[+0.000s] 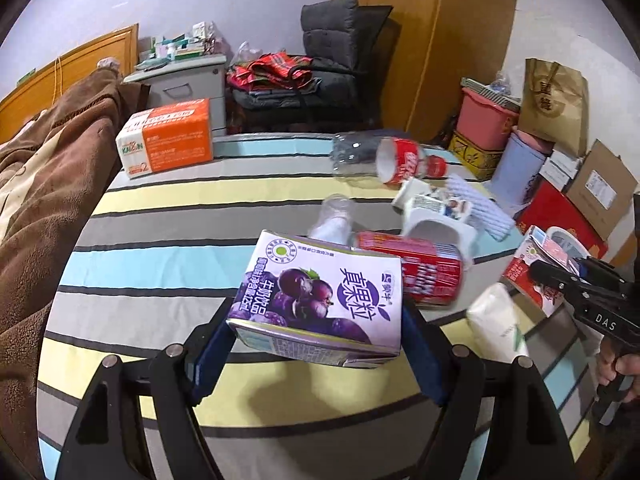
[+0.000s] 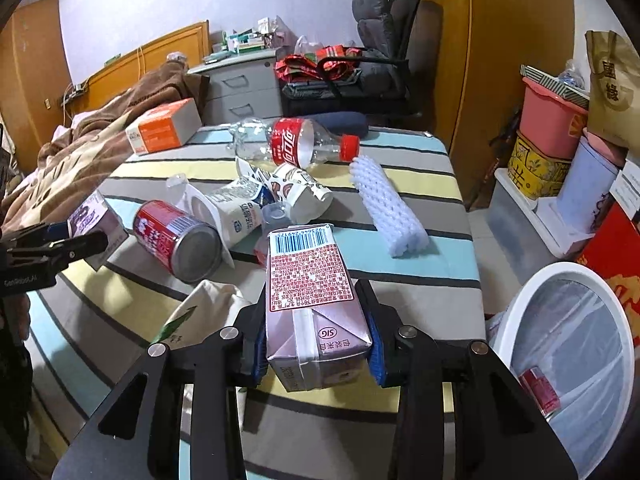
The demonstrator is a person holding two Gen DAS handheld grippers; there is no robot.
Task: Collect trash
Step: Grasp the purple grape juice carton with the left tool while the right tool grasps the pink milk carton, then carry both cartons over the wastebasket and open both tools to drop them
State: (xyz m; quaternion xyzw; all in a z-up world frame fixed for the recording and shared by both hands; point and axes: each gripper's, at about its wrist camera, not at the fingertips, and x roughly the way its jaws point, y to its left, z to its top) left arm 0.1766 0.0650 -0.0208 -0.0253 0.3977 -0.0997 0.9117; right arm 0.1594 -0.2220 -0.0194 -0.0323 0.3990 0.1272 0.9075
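Between the blue pads of the left gripper (image 1: 316, 344) sits a purple grape-milk carton (image 1: 320, 300), pinched by its sides and lifted off the bedding. The right gripper (image 2: 316, 344) likewise clamps a silver-pink drink carton with a barcode panel (image 2: 312, 304), held above the near edge of the striped sheet.

At about four o'clock from that right-hand carton stands a white round bin lined with clear plastic (image 2: 520, 308); one red-labelled piece already lies inside, so I would judge the collecting begun but far from finished, with two cartons in hand waiting to go in.

Left on the sheet: a red tin can on its side (image 2: 176, 240) at ten o'clock, a white yoghurt cup (image 2: 228, 216) touching it, a printed paper cup (image 2: 300, 192) at twelve, a clear cola bottle with red label and cap (image 2: 296, 144) beyond, a white foam sleeve (image 2: 388, 208) at one o'clock and a white tissue pack (image 2: 192, 316) near the left.

All this lies on a bed sheet striped grey, yellow and blue (image 1: 160, 256), with a brown blanket (image 1: 48, 200) at nine o'clock, an orange-and-white box (image 1: 168, 140), grey drawers, a dark chair and wooden wardrobe behind.
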